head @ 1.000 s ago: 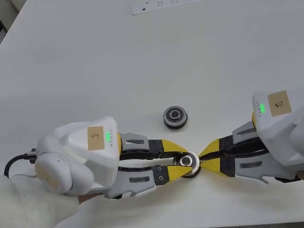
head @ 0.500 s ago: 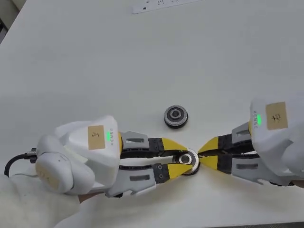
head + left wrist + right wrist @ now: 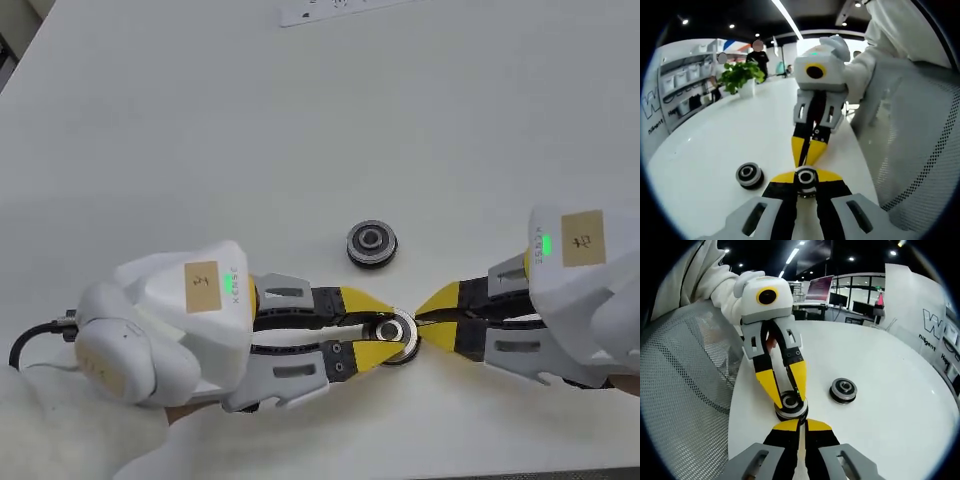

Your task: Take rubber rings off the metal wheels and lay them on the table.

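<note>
White round table; shelves and a potted plant stand beyond it. The left gripper clamps a metal wheel at 5 o'clock. The right gripper is pinched together at its rim. A second wheel lies free at its 12 o'clock.

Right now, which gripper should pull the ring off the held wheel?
Right, probably. The left gripper is clamped across the wheel, steadying it, while the right gripper has its tips closed at the wheel's edge, ready to peel.
</note>
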Motion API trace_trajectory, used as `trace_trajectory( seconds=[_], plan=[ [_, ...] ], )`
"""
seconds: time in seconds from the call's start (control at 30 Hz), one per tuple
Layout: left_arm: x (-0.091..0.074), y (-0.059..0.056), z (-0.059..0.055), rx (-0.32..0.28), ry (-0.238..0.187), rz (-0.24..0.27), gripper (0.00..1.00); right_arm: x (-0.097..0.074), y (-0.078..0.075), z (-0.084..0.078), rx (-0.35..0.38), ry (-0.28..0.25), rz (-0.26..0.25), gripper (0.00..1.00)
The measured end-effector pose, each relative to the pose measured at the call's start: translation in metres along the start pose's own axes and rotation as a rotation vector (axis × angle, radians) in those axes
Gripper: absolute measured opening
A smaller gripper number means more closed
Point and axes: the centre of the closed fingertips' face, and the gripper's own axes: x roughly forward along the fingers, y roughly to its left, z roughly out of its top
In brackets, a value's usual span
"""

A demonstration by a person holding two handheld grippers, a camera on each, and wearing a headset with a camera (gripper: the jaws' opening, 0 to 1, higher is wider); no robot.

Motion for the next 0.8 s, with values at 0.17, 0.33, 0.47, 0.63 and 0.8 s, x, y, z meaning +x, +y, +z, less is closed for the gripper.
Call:
trace_trajectory(
  seconds=[0.17,0.33,0.47,0.63,0.8],
  plan=[
    [-0.0003,0.0001,-0.0001,-0.001,-0.001,-0.001,0.13,0.0012,-0.0004,0.0005,0.072,0.007,0.059,0.00],
    [-0.0008,0.0004,-0.0004,-0.003,-0.002,0.003,0.13,0.0021,0.0030,0.0015,-0.011,0.038,0.011,0.00],
    [-0.0008,0.0010,-0.0005,-0.004,-0.001,0.005,0.13,0.0024,0.0025,0.0021,-0.068,0.056,-0.050,0.00],
    [-0.0002,0.0022,-0.0004,0.001,0.001,0.013,0.13,0.0018,-0.0027,0.0016,-0.146,0.069,-0.111,0.00],
    [-0.0002,0.0027,-0.0004,0.001,0.002,0.015,0.13,0.0027,-0.0028,0.0018,-0.087,0.059,-0.103,0.00]
  ],
)
